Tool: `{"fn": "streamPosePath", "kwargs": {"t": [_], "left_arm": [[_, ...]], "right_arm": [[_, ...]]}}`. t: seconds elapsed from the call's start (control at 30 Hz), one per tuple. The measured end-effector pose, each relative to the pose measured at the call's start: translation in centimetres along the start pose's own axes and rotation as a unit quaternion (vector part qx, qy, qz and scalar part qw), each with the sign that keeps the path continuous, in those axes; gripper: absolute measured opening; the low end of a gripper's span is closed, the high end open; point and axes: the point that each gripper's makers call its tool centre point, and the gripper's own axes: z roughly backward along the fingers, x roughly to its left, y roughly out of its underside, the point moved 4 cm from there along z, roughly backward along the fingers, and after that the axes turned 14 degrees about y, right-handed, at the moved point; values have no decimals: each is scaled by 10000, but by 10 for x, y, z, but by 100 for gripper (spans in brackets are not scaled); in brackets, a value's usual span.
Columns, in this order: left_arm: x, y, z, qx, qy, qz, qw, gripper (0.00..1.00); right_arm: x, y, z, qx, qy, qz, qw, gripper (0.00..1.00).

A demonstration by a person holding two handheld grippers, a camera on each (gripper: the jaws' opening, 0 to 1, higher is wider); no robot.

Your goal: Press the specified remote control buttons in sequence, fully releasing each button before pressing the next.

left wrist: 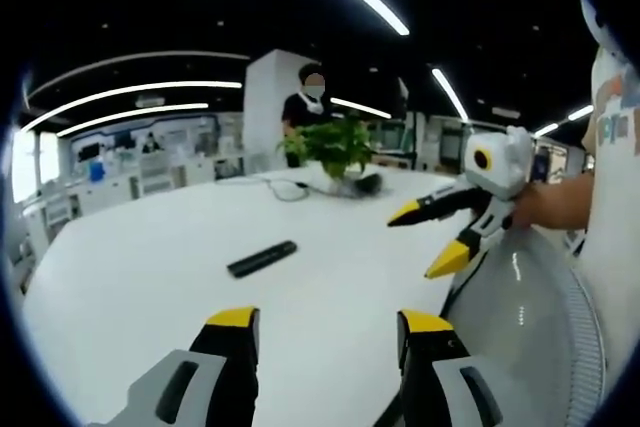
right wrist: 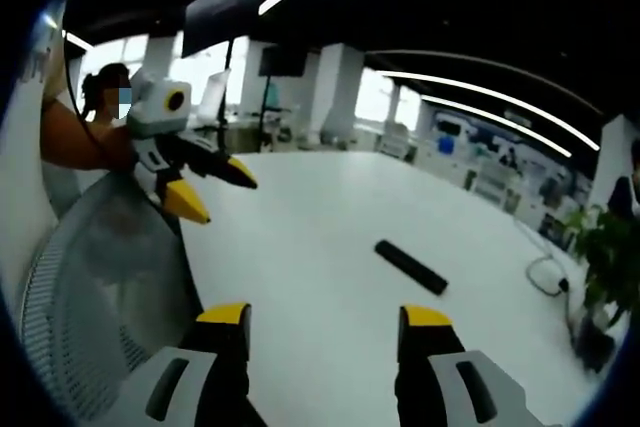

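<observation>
A slim black remote control (left wrist: 262,258) (right wrist: 411,266) lies flat on the white table (left wrist: 150,277) (right wrist: 300,247). My left gripper (left wrist: 327,332) hovers over the near table edge, short of the remote, jaws open with nothing between them. It also appears at the left of the right gripper view (right wrist: 210,192), held by a hand. My right gripper (right wrist: 325,327) is open and empty too, aimed toward the remote from the other side. In the left gripper view it comes in from the right (left wrist: 432,239), yellow tips apart.
A potted green plant (left wrist: 335,147) (right wrist: 610,257) stands at the table's far side with a cable (left wrist: 285,187) (right wrist: 545,272) beside it. A mesh chair back (left wrist: 530,317) (right wrist: 100,297) sits close to the table edge. A person (left wrist: 310,97) stands beyond the table.
</observation>
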Motion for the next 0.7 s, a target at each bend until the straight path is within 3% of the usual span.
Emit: {"fn": "streamPosePath", "kwargs": {"t": [0.7], "left_arm": [[-1, 3, -3, 120, -20, -18, 9999, 56]], "right_arm": [[-1, 0, 1, -36, -2, -15, 10000, 57]]}}
